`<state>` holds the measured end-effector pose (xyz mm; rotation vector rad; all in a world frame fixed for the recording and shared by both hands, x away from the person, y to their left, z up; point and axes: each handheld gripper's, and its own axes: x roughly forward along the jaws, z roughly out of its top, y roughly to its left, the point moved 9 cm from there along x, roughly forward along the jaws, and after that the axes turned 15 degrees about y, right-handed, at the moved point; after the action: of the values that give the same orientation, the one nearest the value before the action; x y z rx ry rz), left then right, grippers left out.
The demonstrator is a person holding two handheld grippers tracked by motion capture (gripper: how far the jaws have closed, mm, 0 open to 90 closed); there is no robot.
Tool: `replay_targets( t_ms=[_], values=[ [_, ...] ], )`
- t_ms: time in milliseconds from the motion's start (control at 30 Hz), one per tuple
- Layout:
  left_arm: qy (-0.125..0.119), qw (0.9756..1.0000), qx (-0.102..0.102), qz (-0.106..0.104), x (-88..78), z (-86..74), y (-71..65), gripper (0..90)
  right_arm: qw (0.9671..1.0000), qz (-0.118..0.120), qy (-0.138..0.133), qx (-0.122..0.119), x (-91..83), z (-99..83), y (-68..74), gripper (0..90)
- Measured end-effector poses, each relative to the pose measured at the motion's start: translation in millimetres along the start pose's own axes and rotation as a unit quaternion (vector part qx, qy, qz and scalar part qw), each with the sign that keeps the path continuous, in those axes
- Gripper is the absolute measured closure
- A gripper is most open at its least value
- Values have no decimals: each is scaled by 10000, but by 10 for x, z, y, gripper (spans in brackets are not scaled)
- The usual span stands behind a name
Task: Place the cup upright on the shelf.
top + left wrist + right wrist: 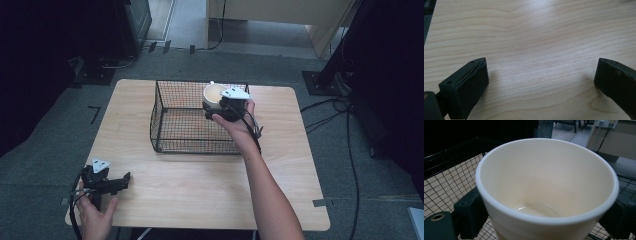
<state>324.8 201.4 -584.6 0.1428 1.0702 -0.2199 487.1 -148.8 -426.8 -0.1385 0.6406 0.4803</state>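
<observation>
Wooden table [200,185] on grey carpet; dark surroundings. Black wire basket [165,122] sits toward the far side. Right gripper [220,107] is clamped on a cream cup [215,93], held upright above the basket's right far corner. In the right gripper view the cup [546,185] sits between the jaws, one pad on each side of its wall just below the rim; interior looks empty. Judgement: ceramic, rigid, glazed and so slippery, moderately heavy, breakable if dropped on the wire. Hold across the body below the rim suits it. Left gripper [112,184] rests near the table's near-left corner, jaws wide, bare wood between them.
</observation>
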Motion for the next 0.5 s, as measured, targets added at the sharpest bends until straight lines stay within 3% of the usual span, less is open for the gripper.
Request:
replay_targets(
  t_ms=[333,367,500],
  values=[
    [-5,10000,-6,-3,0,1,-1,0,9997,-32,191,-157,350,16,-71,96],
    [0,10000,2,2,0,0,1,0,9991,15,327,-268,408,6,-79,96],
    [-3,10000,-4,0,0,0,0,0,9988,160,368,-288,472,-4,-80,96]
  ],
)
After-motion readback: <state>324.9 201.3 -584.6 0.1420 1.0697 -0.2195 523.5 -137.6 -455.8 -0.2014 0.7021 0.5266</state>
